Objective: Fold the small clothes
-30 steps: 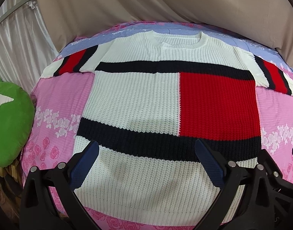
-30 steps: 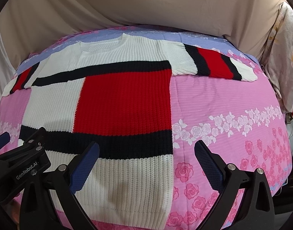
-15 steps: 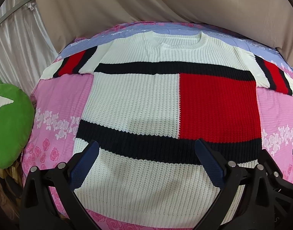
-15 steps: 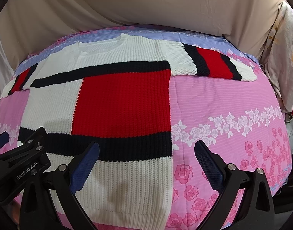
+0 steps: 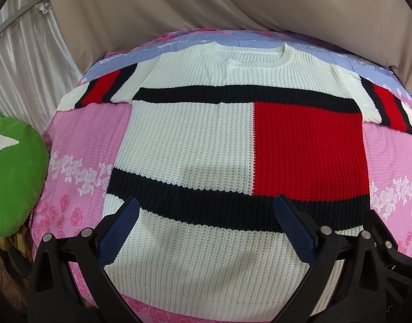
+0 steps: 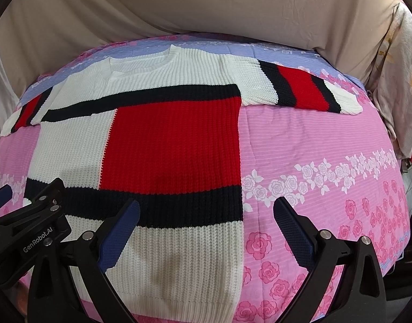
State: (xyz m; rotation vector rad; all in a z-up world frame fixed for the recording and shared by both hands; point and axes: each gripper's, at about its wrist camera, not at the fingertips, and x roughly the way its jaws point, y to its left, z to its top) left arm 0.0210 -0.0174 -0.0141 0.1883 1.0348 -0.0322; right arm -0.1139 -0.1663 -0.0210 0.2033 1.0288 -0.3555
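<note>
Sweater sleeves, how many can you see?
2. One sleeve sticks out flat on the left side of the sweater, the other sleeve on the right side. Both lie spread on the pink bedcover, neither folded in yet.

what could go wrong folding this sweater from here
1. The sweater is thick, loose knit, so the fingers may snag it or pinch only the top layer.
2. Both the left gripper and the right gripper hang open near the hem; uneven grips could skew the fold.
</note>
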